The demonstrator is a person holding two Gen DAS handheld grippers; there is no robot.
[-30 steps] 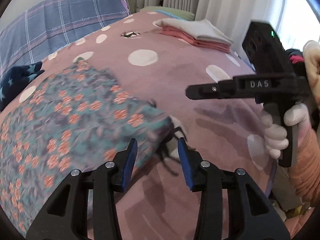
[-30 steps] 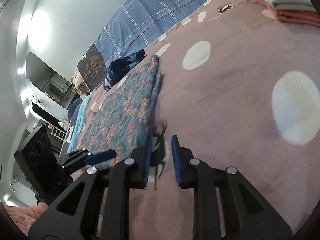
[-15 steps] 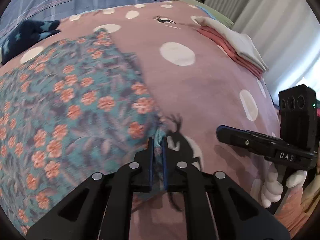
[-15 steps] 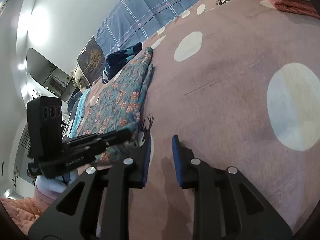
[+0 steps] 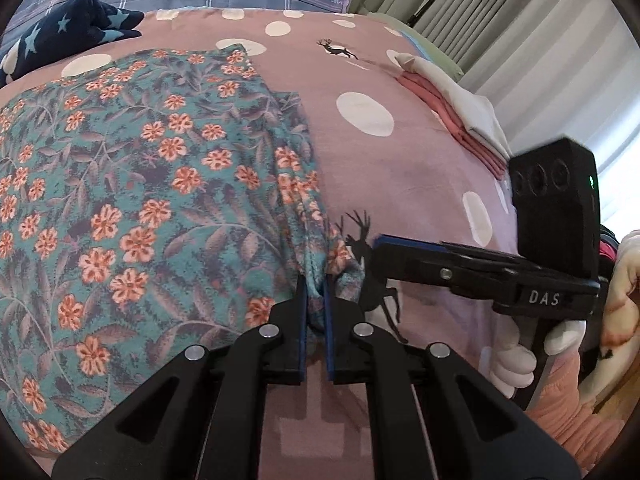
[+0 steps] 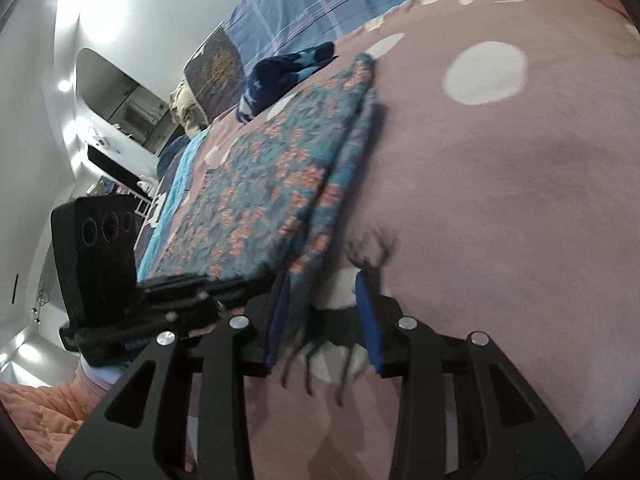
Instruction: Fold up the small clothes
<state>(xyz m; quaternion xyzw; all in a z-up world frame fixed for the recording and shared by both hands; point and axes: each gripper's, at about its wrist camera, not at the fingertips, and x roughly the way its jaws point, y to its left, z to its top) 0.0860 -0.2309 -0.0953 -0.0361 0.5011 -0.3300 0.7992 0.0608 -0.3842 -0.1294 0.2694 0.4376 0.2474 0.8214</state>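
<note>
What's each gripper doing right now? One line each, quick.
Left gripper: shut on the floral cloth's corner.
Right gripper: open, jaws just widened, cloth edge between them, not pinched.

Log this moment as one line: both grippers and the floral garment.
left gripper: shut on floral garment corner | right gripper: open, jaws just widened, beside same corner | bedspread: garment lying flat

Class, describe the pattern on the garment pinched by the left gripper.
The garment is teal with orange-pink flowers and grey leaves, clearest in the left wrist view.
</note>
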